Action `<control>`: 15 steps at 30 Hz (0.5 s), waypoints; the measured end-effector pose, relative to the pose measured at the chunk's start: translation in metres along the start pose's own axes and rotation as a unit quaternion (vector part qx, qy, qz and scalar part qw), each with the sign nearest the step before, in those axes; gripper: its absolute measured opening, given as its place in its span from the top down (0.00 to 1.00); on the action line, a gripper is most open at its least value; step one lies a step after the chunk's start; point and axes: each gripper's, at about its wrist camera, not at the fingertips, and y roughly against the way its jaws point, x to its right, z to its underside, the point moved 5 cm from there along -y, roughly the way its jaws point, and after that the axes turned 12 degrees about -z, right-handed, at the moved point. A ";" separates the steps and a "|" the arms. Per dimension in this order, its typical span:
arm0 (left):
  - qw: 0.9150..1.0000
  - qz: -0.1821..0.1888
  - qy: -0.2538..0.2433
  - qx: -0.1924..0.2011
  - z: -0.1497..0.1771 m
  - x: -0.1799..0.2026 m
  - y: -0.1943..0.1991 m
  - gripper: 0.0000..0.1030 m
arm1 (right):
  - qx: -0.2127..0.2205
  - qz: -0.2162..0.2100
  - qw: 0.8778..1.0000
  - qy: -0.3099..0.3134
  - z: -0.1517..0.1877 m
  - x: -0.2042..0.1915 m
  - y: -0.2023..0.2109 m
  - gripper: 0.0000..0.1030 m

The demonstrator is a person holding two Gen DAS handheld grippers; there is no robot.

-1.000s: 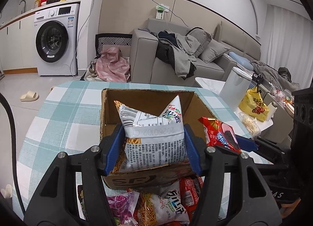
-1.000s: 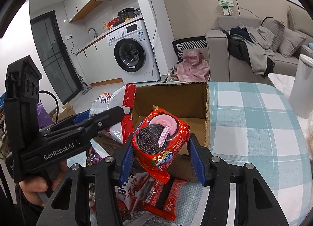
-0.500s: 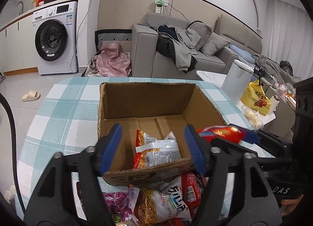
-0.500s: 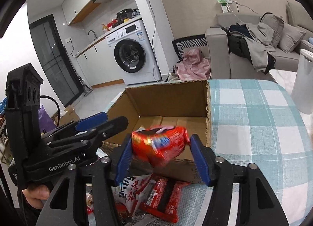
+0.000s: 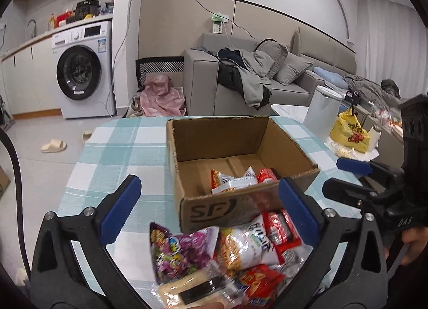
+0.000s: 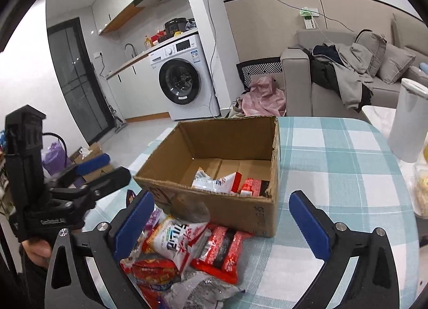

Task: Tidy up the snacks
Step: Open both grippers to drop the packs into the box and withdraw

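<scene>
Looking out over my two grippers, I see a table (image 5: 112, 148) under a teal-and-white checked cloth, with a washing machine (image 5: 83, 68) and a grey sofa (image 5: 267, 73) heaped with clothes beyond it. An open cardboard box (image 5: 224, 210) stands on the cloth; a white-and-orange snack bag (image 5: 232, 179) and a red packet (image 5: 267, 175) lie on its floor near the front wall. My left gripper (image 5: 208, 204) has its jaws opening wide with nothing gripped; the box's near corner and a loose snack pile (image 5: 230, 250) lie in the gap between the blue pads (image 5: 121, 210). My right gripper (image 6: 224, 223) is opening too, holding nothing, with the box's front wall and more packets, probably the same pile, between its fingers.
</scene>
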 end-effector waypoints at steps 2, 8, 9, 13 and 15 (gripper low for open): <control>1.000 0.002 -0.005 0.001 0.005 -0.003 0.009 0.01 | -0.005 0.005 1.000 0.006 0.004 -0.003 0.001 0.00; 1.000 0.003 -0.011 -0.011 0.025 -0.012 0.030 0.01 | -0.024 0.008 1.000 -0.003 0.021 -0.008 0.006 0.00; 1.000 0.005 -0.008 -0.013 0.028 -0.013 0.034 0.01 | -0.028 0.008 1.000 -0.004 0.025 -0.008 0.006 0.00; 1.000 0.007 -0.006 -0.017 0.040 -0.017 0.044 0.01 | -0.037 0.009 0.999 -0.005 0.040 -0.010 0.008 0.00; 1.000 0.007 -0.006 -0.018 0.045 -0.019 0.047 0.01 | -0.044 0.007 0.999 -0.006 0.047 -0.011 0.008 0.00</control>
